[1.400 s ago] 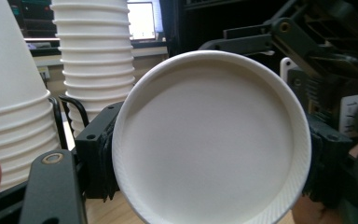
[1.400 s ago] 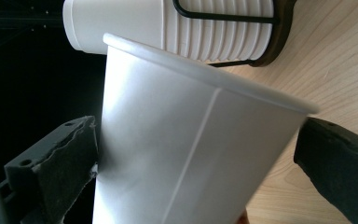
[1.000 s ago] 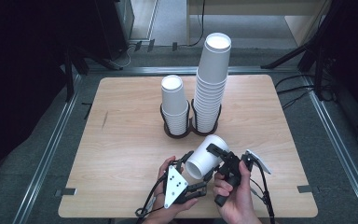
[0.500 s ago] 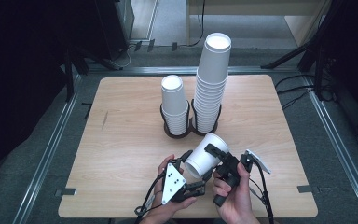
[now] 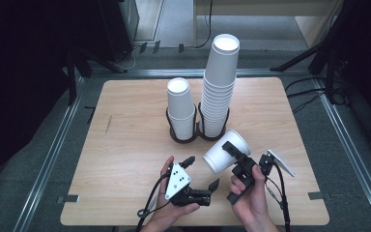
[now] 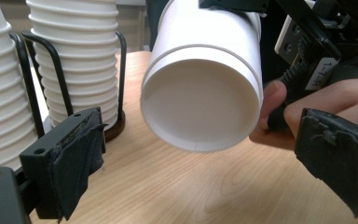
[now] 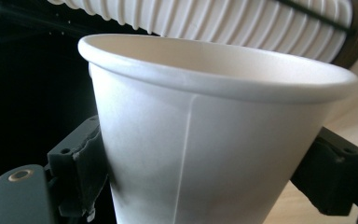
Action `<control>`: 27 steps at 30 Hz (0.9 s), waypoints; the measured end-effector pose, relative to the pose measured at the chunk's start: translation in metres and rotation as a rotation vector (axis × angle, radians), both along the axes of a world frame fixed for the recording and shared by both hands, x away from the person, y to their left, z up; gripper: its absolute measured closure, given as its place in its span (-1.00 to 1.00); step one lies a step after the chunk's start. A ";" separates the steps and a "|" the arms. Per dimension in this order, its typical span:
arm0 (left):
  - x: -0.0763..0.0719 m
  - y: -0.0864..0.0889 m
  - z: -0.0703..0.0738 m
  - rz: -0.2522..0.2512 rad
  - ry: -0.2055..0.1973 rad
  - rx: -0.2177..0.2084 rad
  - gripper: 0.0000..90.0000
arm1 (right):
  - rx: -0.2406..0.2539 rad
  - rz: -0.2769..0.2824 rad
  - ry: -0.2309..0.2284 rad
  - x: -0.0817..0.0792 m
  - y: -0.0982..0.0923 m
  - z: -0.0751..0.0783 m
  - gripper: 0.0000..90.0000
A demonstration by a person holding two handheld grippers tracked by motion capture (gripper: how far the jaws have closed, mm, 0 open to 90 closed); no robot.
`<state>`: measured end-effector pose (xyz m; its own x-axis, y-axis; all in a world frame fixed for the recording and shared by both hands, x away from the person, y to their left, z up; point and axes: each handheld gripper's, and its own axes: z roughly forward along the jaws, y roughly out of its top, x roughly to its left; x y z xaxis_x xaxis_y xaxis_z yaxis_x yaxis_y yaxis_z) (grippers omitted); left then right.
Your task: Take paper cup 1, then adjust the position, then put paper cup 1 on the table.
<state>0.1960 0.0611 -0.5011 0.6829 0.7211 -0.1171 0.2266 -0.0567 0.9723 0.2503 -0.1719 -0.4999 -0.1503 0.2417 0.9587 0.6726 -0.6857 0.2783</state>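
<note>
Whereas 0.5 s ago the left claw (image 5: 201,172) met the paper cup (image 5: 224,150), it's now wide, lower centre; right claw (image 5: 235,153) w/ cup clamped.

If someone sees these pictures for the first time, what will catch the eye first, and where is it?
First comes the single white paper cup, held tilted above the near part of the wooden table between the jaws of the right gripper. Behind it, at mid-table, two stacks of cups stand in a black wire holder: the tall stack on the right, the short stack on the left. The left gripper waits open beside the cup.
</note>
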 end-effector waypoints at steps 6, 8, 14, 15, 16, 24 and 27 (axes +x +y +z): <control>0.002 0.005 -0.001 0.009 0.010 0.014 -0.95 | -0.109 -0.039 -0.108 0.004 -0.006 0.007 -0.69; 0.003 0.007 -0.001 0.016 0.015 0.022 -0.95 | -0.180 -0.062 -0.144 0.006 -0.008 0.009 -0.69; 0.006 0.013 -0.001 0.035 0.024 0.022 -0.95 | -0.294 -0.119 -0.231 0.008 -0.017 0.016 -0.69; 0.007 0.013 -0.001 0.037 0.025 0.020 -0.95 | -0.322 -0.126 -0.245 0.008 -0.018 0.018 -0.69; 0.008 0.014 -0.001 0.037 0.027 0.021 -0.95 | -0.342 -0.128 -0.259 0.008 -0.019 0.019 -0.69; 0.012 0.020 -0.002 0.054 0.044 0.023 -0.95 | -0.465 -0.202 -0.396 0.009 -0.023 0.024 -0.69; 0.013 0.023 -0.002 0.060 0.046 0.023 -0.95 | -0.543 -0.242 -0.424 0.011 -0.027 0.025 -0.69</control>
<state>0.2094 0.0840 -0.5032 0.6328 0.7632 -0.1305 0.2750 -0.0639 0.9593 0.2615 -0.1985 -0.4752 -0.3642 0.7399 0.5656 0.2791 -0.4927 0.8242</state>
